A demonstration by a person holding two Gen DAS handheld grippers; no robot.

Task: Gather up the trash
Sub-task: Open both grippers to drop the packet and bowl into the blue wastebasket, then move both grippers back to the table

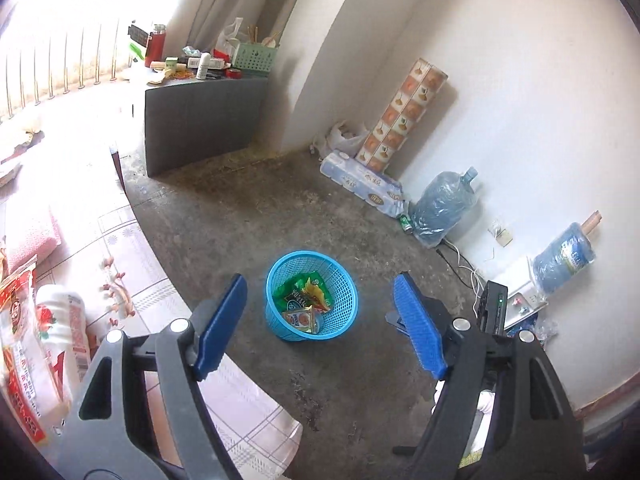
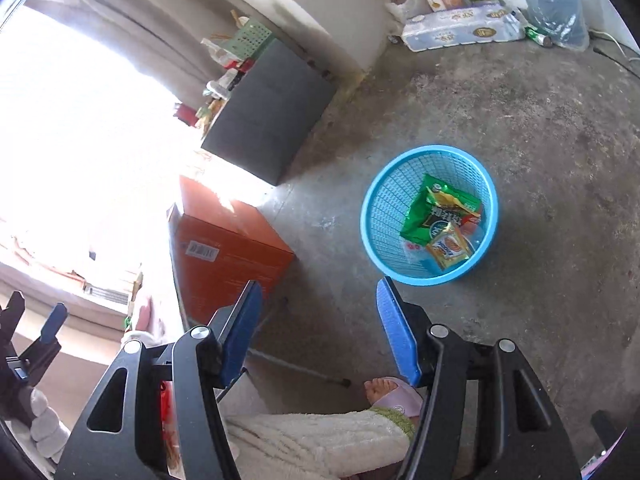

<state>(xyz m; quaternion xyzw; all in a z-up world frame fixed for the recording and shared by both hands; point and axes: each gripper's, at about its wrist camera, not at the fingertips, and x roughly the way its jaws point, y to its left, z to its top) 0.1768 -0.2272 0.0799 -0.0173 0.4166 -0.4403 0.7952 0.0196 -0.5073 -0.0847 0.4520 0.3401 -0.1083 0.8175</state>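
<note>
Bright daylight flooding in from the barred window, blown out to white glare at left. Softly shadowed grey concrete floor. Strong fisheye bending, dark vignette at corners; sharp mid-frame.

I see bare concrete floor all round the blue basket, so I can come down from above freely. An orange box and the bed crowd my left side.
</note>
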